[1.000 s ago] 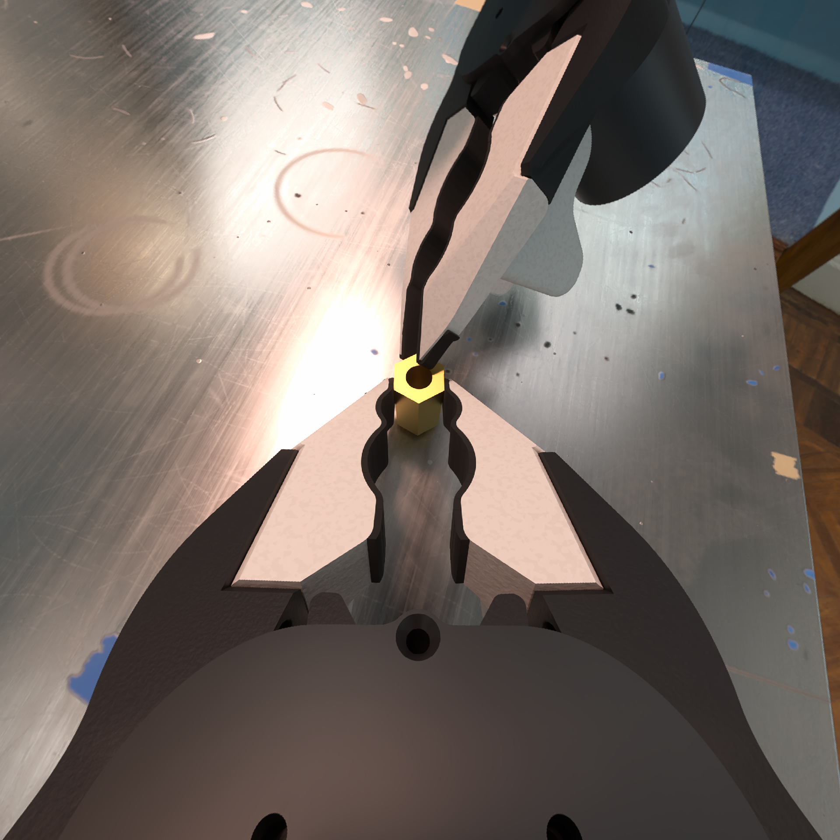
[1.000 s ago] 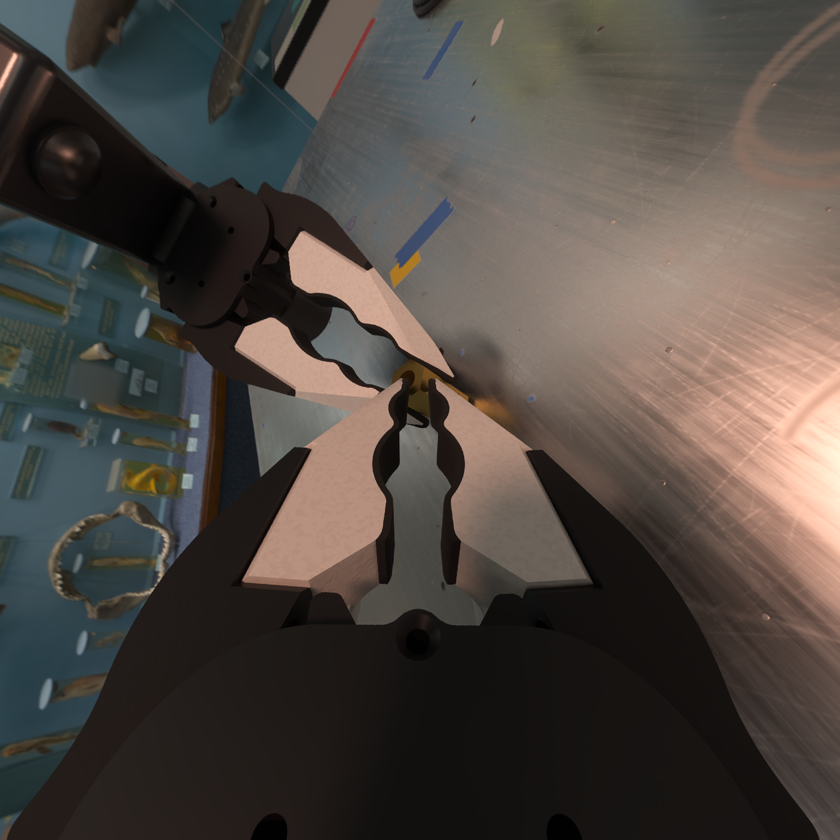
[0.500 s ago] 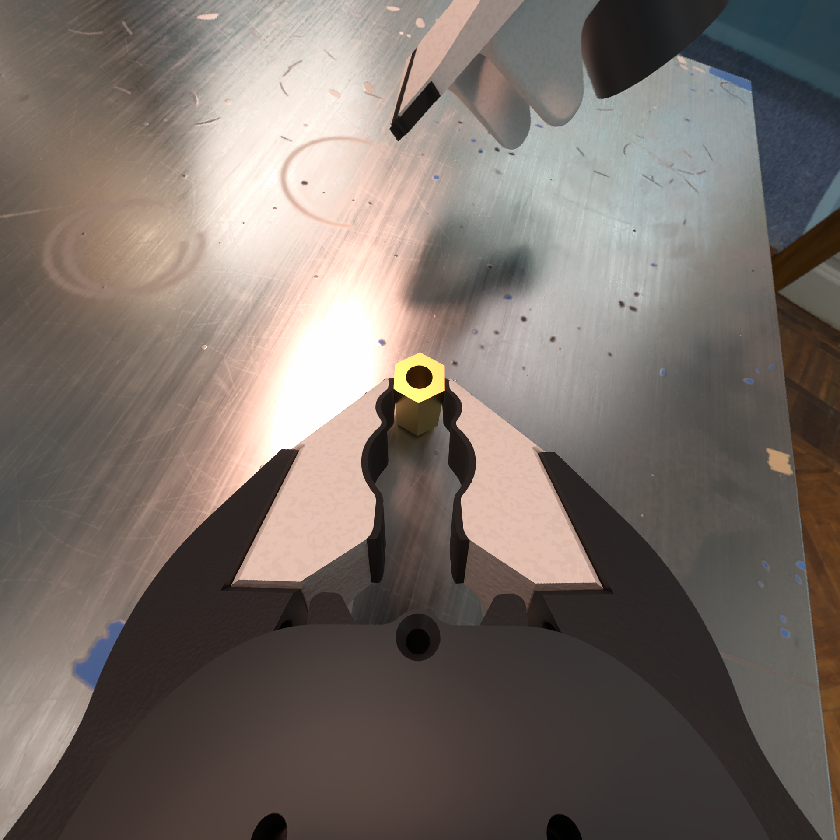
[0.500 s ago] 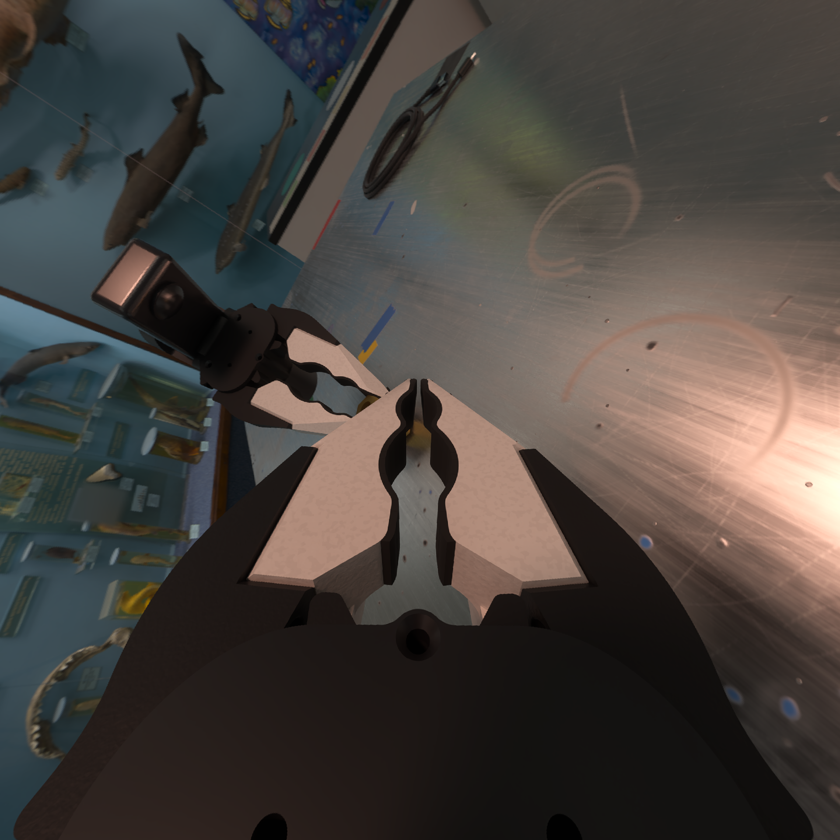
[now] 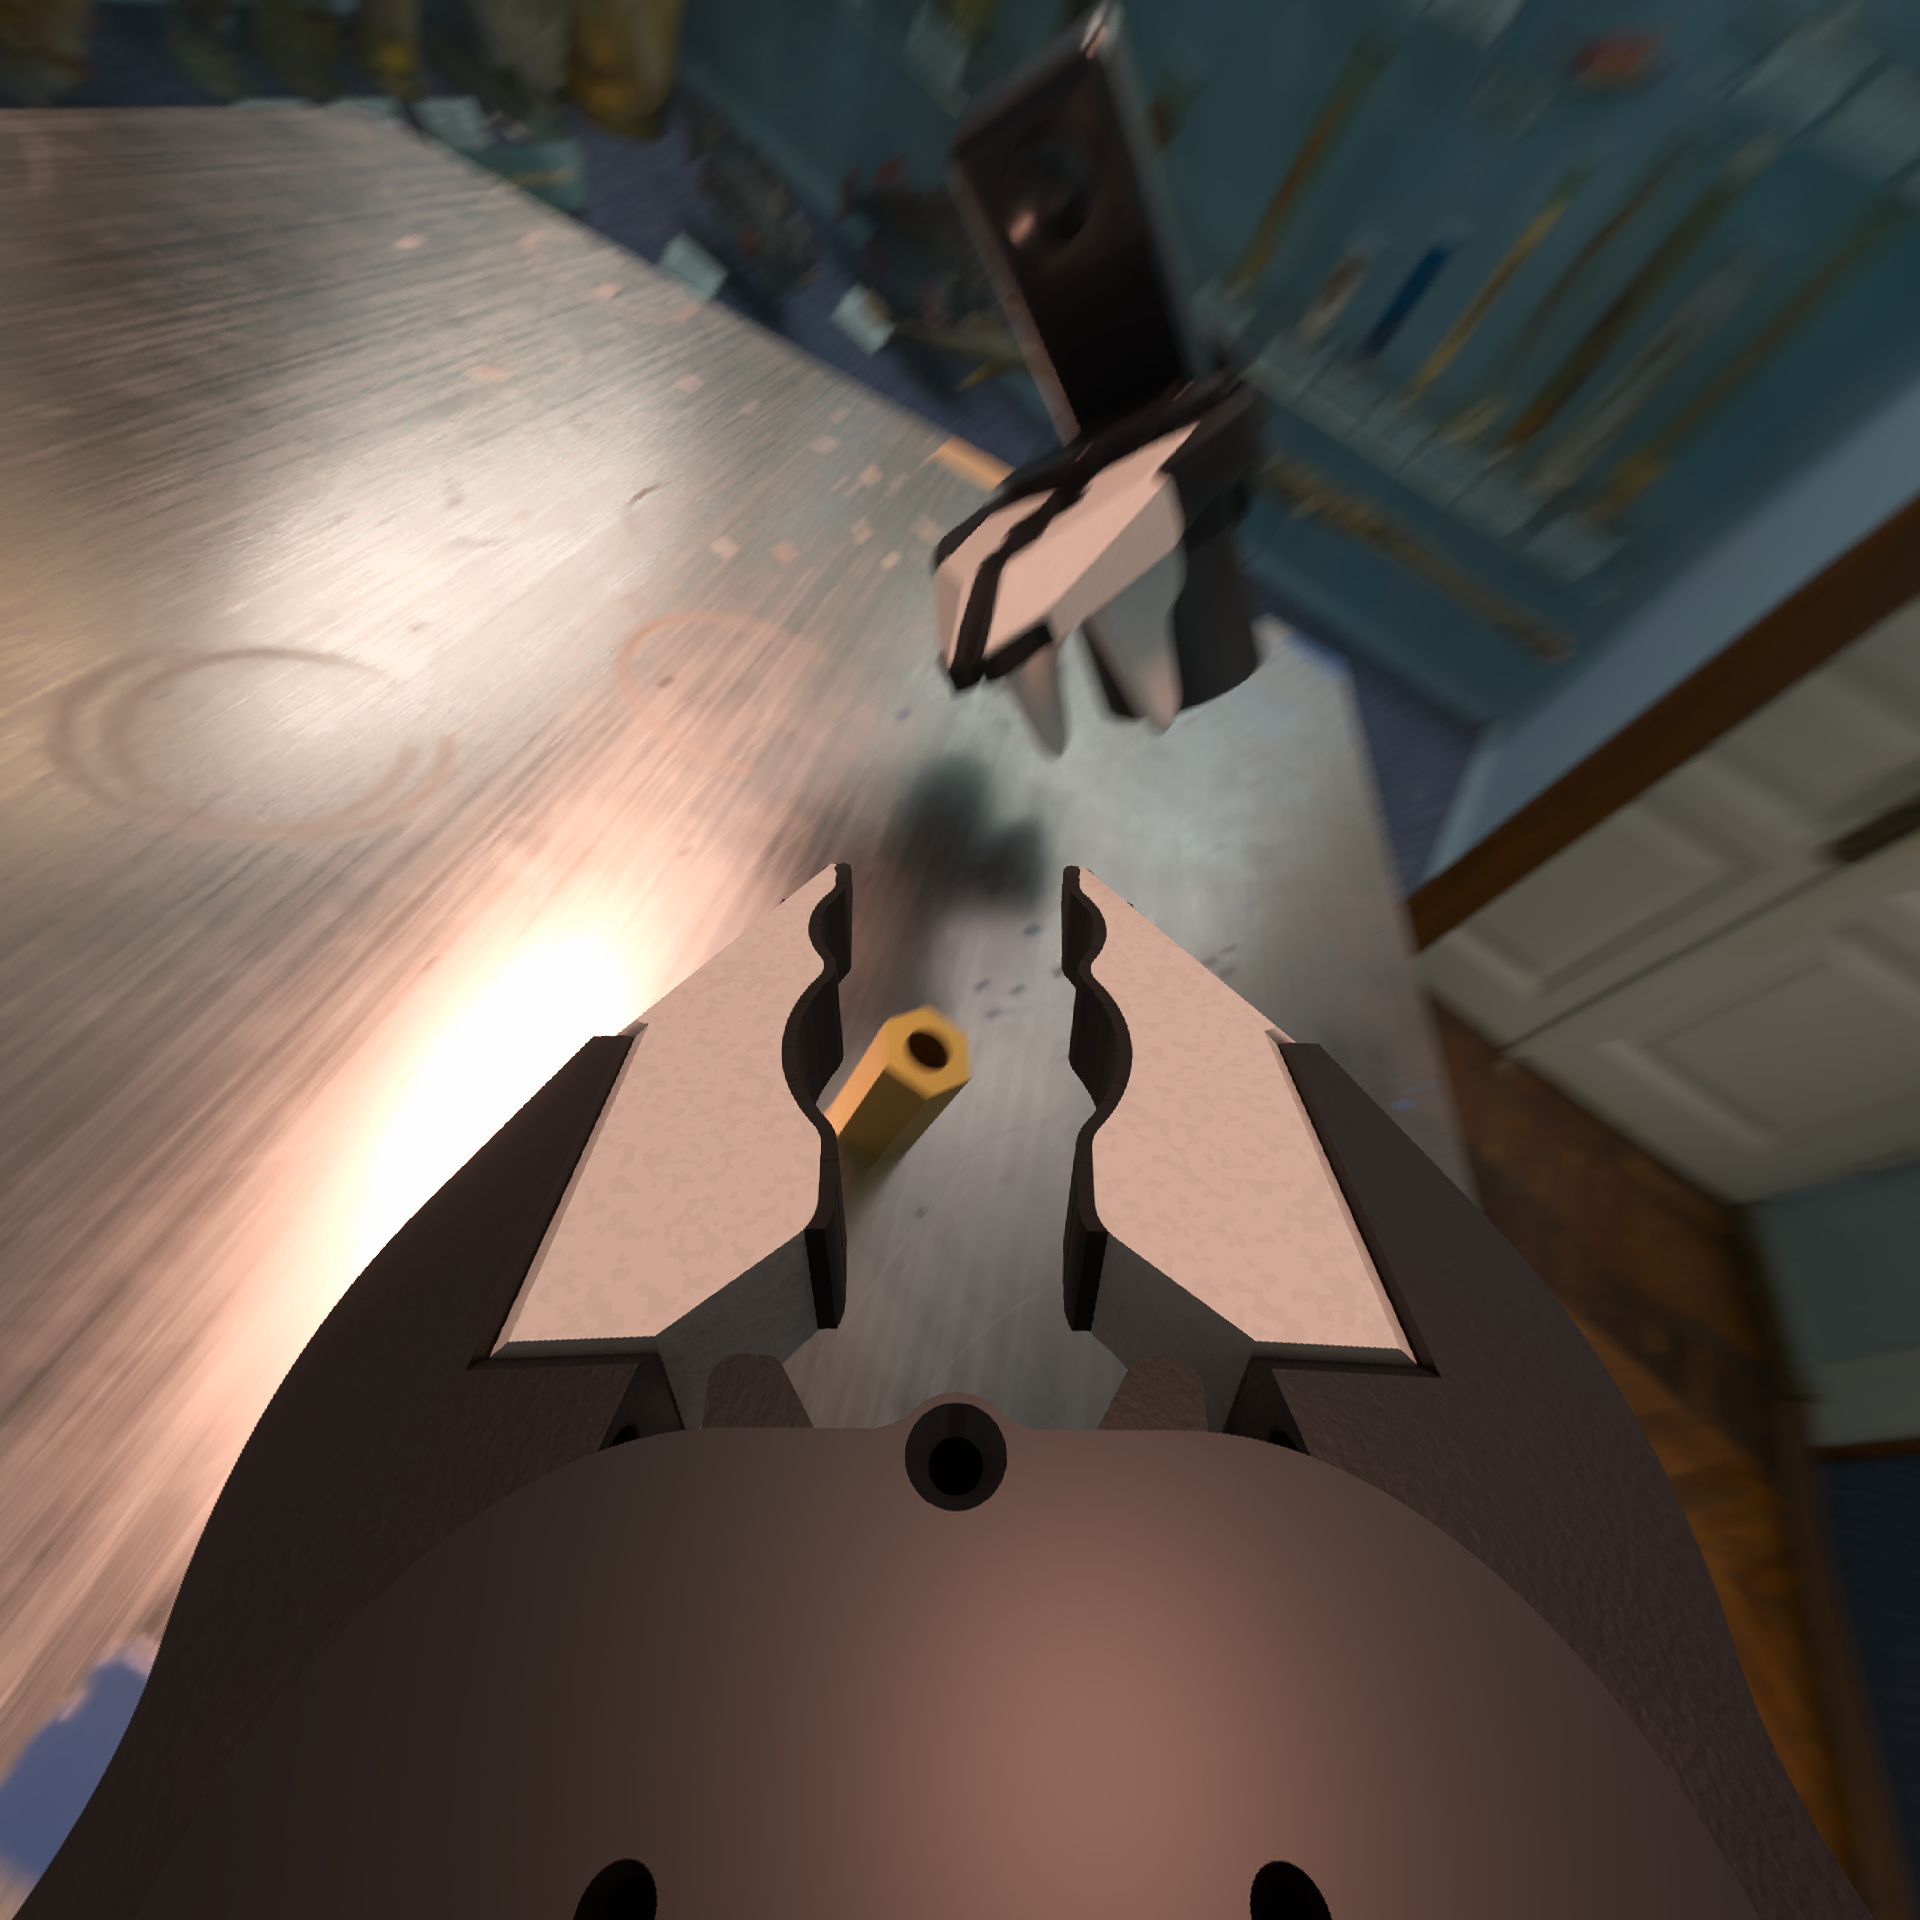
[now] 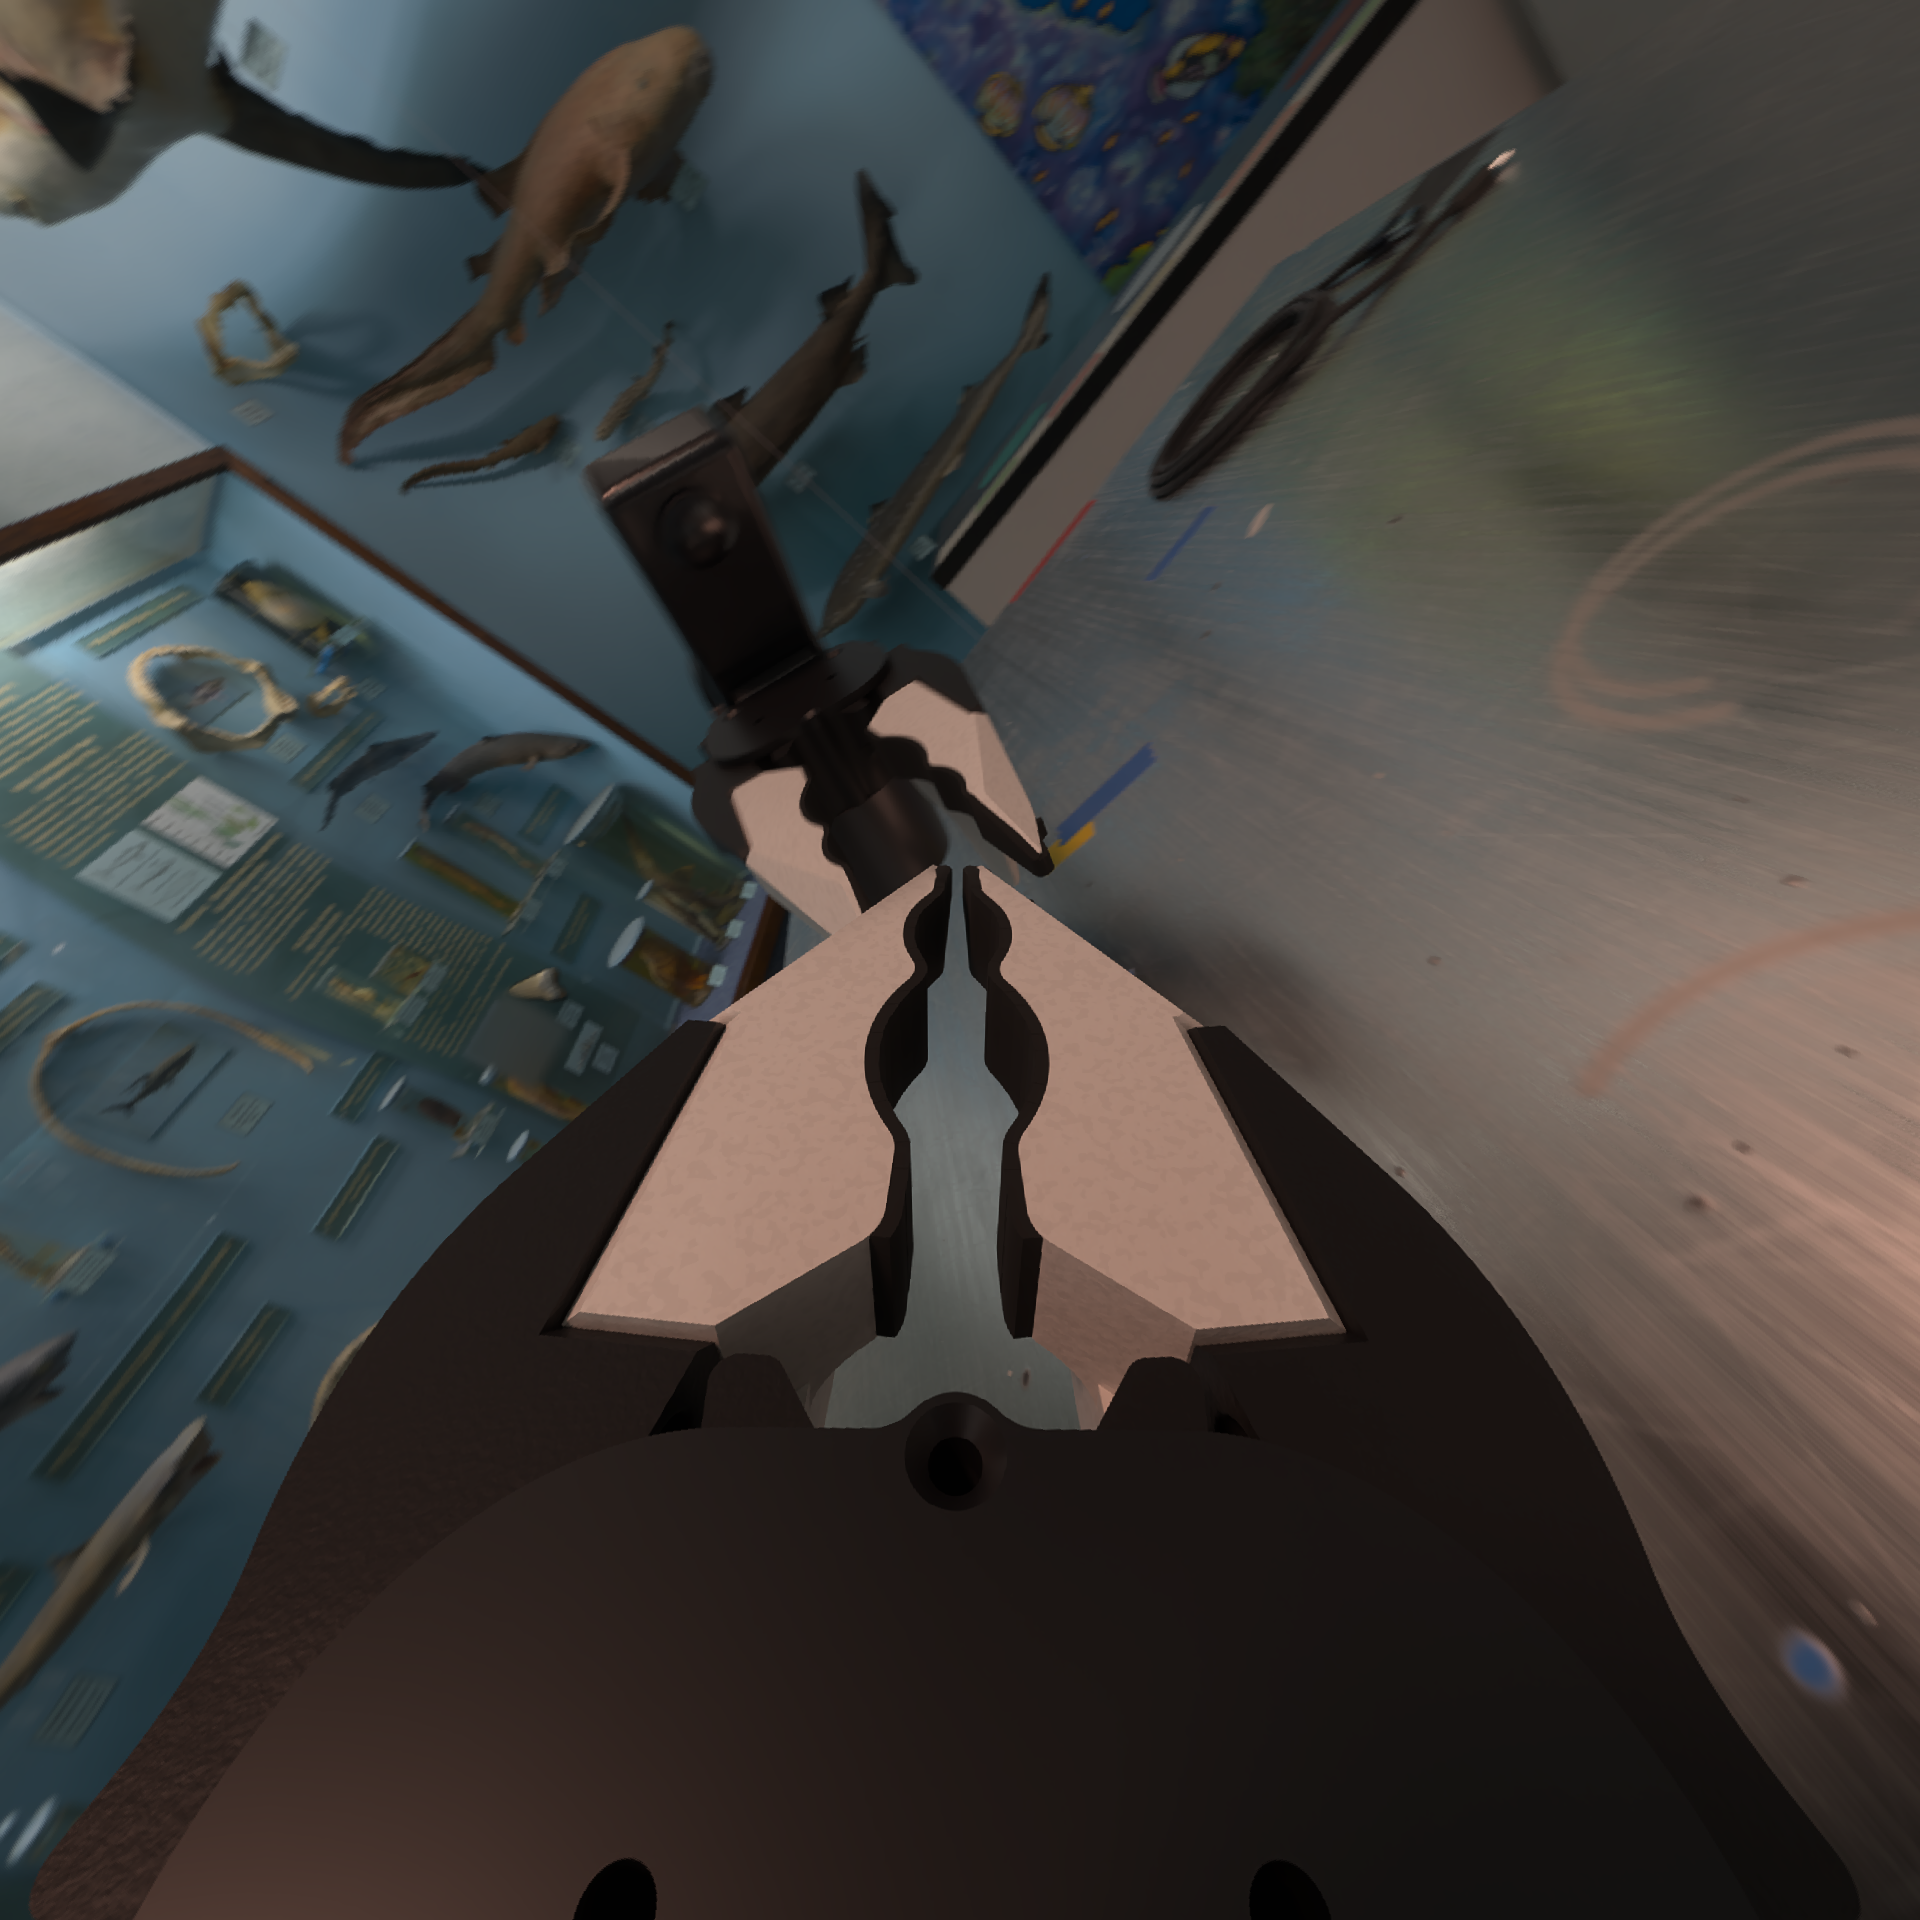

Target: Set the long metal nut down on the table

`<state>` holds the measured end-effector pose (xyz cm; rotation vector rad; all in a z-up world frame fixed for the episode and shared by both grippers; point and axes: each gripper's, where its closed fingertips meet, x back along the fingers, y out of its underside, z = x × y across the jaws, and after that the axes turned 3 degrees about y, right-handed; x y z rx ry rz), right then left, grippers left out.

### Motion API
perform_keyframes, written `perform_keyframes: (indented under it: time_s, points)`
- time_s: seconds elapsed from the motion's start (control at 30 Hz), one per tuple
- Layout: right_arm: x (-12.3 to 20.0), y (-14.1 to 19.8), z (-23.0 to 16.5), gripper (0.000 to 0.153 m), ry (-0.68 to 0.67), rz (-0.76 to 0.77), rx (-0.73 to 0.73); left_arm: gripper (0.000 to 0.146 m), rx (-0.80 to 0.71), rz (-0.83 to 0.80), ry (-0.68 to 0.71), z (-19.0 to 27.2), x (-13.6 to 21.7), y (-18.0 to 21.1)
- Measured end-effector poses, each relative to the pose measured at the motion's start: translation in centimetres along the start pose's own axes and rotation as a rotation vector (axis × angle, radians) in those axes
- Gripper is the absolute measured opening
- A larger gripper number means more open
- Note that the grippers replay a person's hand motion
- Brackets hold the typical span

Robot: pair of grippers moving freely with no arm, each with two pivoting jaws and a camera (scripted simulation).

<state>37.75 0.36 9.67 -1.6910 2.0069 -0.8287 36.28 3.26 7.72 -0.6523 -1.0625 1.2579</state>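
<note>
The long brass hex nut (image 5: 899,1081) lies on its side on the metal table (image 5: 312,520), its bore facing up and right. My left gripper (image 5: 956,883) is open and empty, raised above the nut, which shows between its fingers close to the left one. My right gripper (image 5: 997,623) hangs higher and farther off over the table's far right corner. In the right wrist view the right gripper (image 6: 956,878) is shut and holds nothing. The left gripper's fingers (image 6: 935,727) show just beyond it. The nut is hidden in that view.
The table's right edge (image 5: 1382,831) runs close to the nut, with wooden floor (image 5: 1621,1299) below it. A black coiled cable (image 6: 1278,353) lies at the table's far end. Blue and yellow tape marks (image 6: 1117,779) sit near the table's edge.
My left gripper has opened, let go of the nut and drawn back upward. The nut went from upright in the jaws to lying on the table. My right gripper has pulled farther away.
</note>
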Motion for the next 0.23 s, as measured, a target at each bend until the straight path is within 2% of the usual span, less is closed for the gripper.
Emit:
perform_keyframes:
  time_s: [0.07, 0.13, 0.23]
  points:
    - [-0.5, 0.3, -0.8, 0.002, -0.059, -0.016, 0.006, 0.039, 0.058, 0.071, 0.130, 1.1, 0.0, -1.4]
    - [-0.8, 0.3, -1.6, 0.002, -0.122, -0.019, -0.008, 0.028, 0.132, 0.116, 0.256, 2.0, 0.1, -2.3]
    - [-1.0, 0.2, -2.5, 0.002, -0.205, -0.008, -0.037, 0.011, 0.219, 0.182, 0.356, 2.3, 0.4, -3.1]
